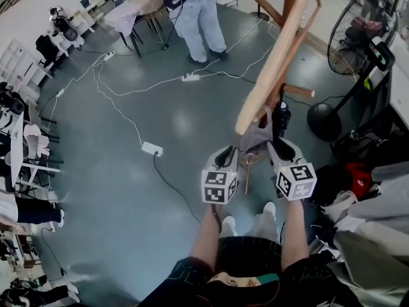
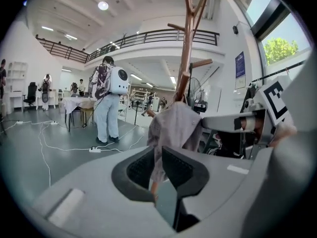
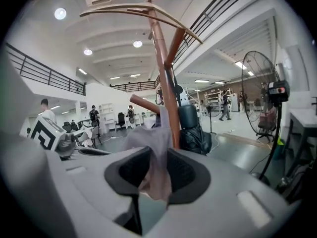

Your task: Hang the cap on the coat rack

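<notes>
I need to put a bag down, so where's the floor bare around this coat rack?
Bare floor lies left of the left gripper, between the power strip and the desks. Right of the coat rack it is crowded: fan base, bags.

- Coat rack (image 1: 281,56): in the head view its top is cut off by the far picture edge. Its foot is mostly hidden behind the cap (image 1: 255,138).
- Cap: largely covered by the rack's slanted arm. Whether it rests on a peg cannot be told.
- Standing person (image 1: 201,24), far: head and shoulders cut off.
- Floor fan (image 1: 348,43), far right: upper grille cut off.
- Distant people (image 2: 45,86), far left: too small to tell.
</notes>
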`<state>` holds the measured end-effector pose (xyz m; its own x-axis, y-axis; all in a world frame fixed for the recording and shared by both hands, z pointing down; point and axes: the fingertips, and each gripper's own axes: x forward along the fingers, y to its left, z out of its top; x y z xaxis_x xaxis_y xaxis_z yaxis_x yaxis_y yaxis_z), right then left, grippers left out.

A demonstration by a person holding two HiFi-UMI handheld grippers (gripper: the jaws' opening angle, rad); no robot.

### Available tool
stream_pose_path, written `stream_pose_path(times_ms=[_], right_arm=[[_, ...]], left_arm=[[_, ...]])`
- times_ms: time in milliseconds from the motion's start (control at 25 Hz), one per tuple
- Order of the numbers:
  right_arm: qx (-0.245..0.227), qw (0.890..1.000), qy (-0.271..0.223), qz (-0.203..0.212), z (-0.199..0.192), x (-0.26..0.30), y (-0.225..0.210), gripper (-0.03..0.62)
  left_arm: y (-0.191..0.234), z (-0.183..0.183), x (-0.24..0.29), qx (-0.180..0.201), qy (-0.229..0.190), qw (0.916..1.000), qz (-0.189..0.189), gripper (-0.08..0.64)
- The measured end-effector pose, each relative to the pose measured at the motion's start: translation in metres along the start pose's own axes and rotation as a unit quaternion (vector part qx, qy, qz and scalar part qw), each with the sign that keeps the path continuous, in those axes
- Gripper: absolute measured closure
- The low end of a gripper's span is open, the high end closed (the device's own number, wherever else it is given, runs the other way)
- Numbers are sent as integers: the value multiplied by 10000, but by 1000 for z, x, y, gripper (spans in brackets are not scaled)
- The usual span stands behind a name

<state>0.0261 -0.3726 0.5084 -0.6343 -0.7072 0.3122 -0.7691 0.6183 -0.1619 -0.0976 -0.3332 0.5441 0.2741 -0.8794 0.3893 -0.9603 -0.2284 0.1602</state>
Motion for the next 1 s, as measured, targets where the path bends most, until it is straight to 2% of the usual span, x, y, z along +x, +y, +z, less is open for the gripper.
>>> stream_pose_path(times_ms=[160, 360, 480, 560, 880, 1000], right_arm=[[51, 9971, -678, -354, 24, -22, 5, 585], [8, 9902, -1337, -413, 60, -42, 25, 589], [-343, 9897, -1337, -373, 68, -49, 47, 589], [-550, 9892, -1315, -344, 72, -53, 58, 589], [-720, 9842, -1512, -567, 91, -69, 56, 589], [-1014, 9825, -1445, -595, 94, -67, 64, 589]], left_arm=[[2, 25, -19, 61, -475, 9987, -169, 542], [0, 74, -45, 97, -1202, 9914, -516, 551], [-7, 99, -63, 161, -1535, 9845, -831, 551], [-11, 110, -72, 235, -1687, 9812, -903, 551], [-21, 128, -80, 425, -1983, 9750, -902, 551], [-13, 131, -79, 425, -1994, 9760, -771, 551]])
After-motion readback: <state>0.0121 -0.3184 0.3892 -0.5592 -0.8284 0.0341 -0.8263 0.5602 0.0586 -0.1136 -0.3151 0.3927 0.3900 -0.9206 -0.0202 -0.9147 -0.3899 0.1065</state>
